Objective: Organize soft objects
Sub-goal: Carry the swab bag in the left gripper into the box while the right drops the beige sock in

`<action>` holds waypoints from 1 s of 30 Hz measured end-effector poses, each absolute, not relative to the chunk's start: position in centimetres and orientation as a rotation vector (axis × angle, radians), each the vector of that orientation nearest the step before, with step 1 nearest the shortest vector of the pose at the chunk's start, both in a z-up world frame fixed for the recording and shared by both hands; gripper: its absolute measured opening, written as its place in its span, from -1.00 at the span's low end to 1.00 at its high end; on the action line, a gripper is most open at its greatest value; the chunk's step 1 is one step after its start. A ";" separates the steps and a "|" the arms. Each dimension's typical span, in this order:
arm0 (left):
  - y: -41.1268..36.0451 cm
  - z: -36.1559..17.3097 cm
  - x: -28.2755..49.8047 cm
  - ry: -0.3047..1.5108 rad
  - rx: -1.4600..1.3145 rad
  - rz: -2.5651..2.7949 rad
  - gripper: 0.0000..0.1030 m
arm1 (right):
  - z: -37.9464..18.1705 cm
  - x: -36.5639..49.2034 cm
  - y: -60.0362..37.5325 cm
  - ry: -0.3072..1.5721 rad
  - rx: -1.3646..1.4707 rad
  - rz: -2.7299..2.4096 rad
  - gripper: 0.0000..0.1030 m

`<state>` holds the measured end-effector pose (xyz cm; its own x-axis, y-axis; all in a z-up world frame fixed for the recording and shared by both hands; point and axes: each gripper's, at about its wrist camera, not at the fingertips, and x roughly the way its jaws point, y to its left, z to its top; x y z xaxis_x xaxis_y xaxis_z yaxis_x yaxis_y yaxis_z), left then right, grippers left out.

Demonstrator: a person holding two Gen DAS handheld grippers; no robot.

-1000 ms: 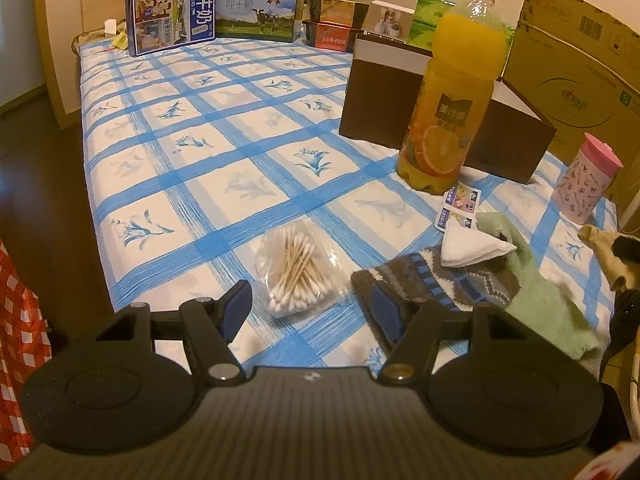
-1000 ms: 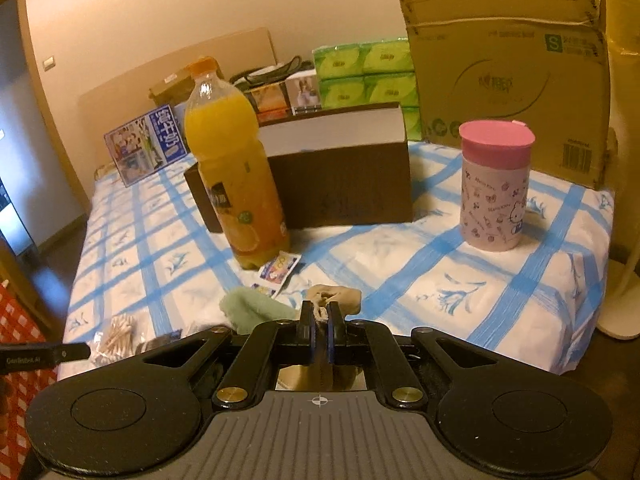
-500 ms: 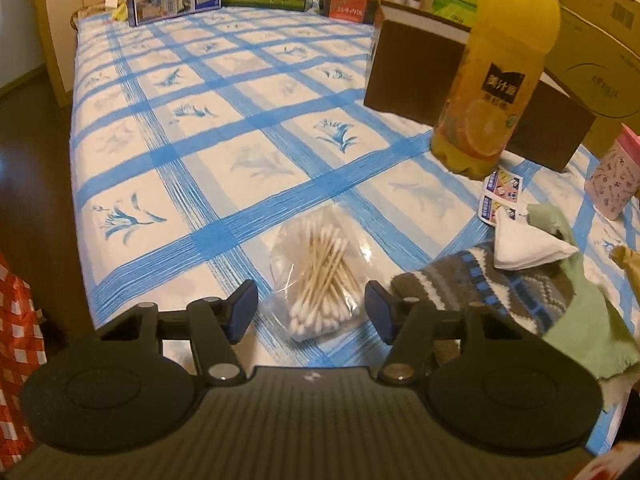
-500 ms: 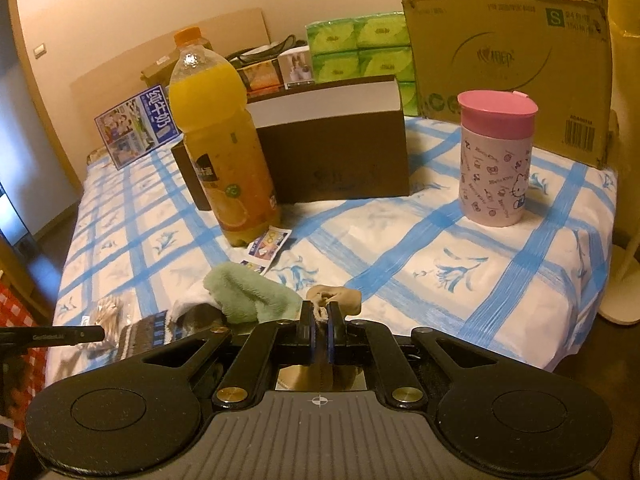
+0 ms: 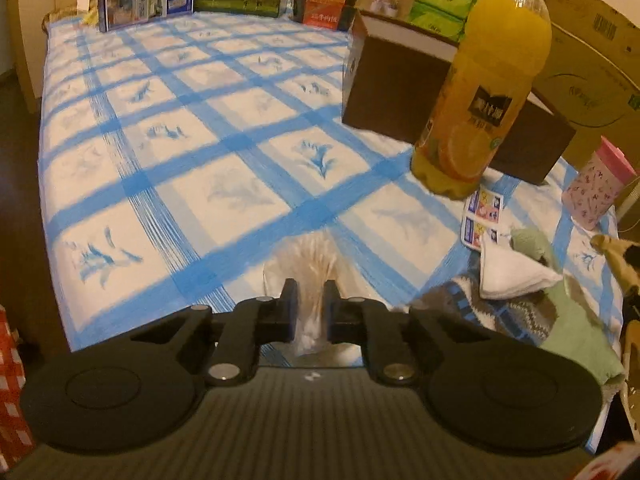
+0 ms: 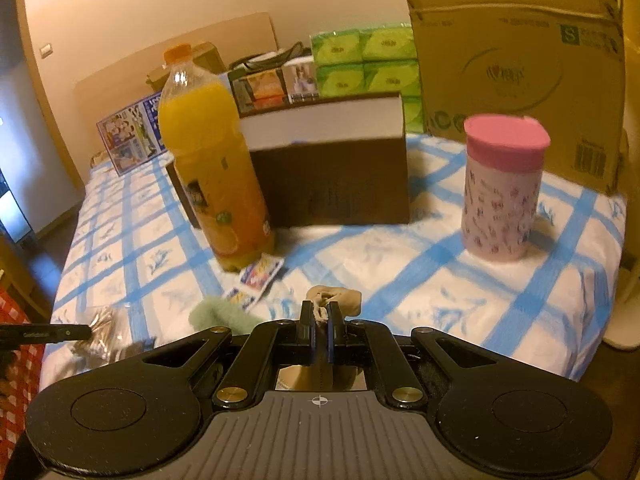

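A clear bag of cotton swabs (image 5: pixel 310 264) lies on the blue-checked bedspread (image 5: pixel 224 152). My left gripper (image 5: pixel 311 300) is closing on it, and the pads squeeze the bag's near end. To its right lie a knitted patterned cloth (image 5: pixel 508 312), a folded white cloth (image 5: pixel 512 276) and a green cloth (image 5: pixel 572 332). My right gripper (image 6: pixel 320 314) is shut on a beige soft thing (image 6: pixel 340 296), which bulges out past the fingertips. The right wrist view also shows the green cloth (image 6: pixel 218 314) and, far left, the swab bag (image 6: pixel 102 328).
An orange juice bottle (image 5: pixel 484 92) stands before a brown box (image 5: pixel 400 84), with printed sachets (image 5: pixel 482 216) at its foot. A pink-lidded cup (image 6: pixel 502 192) stands right, with a big cardboard box (image 6: pixel 516 68) behind. Cartons and green tissue packs (image 6: pixel 364 60) line the far edge.
My left gripper came forward and down over the swab bag, and its wide jaws closed onto it. My right gripper edged forward, still shut on the beige thing.
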<state>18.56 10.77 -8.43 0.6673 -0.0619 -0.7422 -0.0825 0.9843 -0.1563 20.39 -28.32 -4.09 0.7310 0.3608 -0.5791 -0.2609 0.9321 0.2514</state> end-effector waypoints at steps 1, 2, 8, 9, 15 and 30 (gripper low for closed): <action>10.9 -8.0 18.7 0.833 -0.173 0.010 -0.78 | -3.6 20.9 -28.5 0.659 0.154 0.351 -0.90; 11.0 -7.6 18.8 0.824 -0.164 0.008 -0.78 | -3.2 21.3 -28.6 0.650 0.150 0.358 -0.90; 11.7 -3.9 20.9 0.755 -0.111 -0.015 -0.78 | -0.8 24.0 -28.9 0.591 0.120 0.401 -0.90; 11.7 -3.3 21.4 0.743 -0.102 -0.020 -0.78 | -0.4 24.6 -28.8 0.581 0.115 0.408 -0.90; 11.1 0.1 25.8 0.673 -0.064 -0.065 -0.78 | 1.6 28.1 -28.4 0.521 0.087 0.433 -0.90; 7.6 5.1 40.1 0.582 -0.060 -0.189 -0.78 | 5.1 40.9 -25.7 0.449 0.157 0.486 -0.90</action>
<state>40.11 7.57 5.12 0.8184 -0.1945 -0.5407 0.1604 0.9809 -0.1100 40.90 -25.70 5.14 0.7891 0.4835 -0.3788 -0.4155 0.8744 0.2506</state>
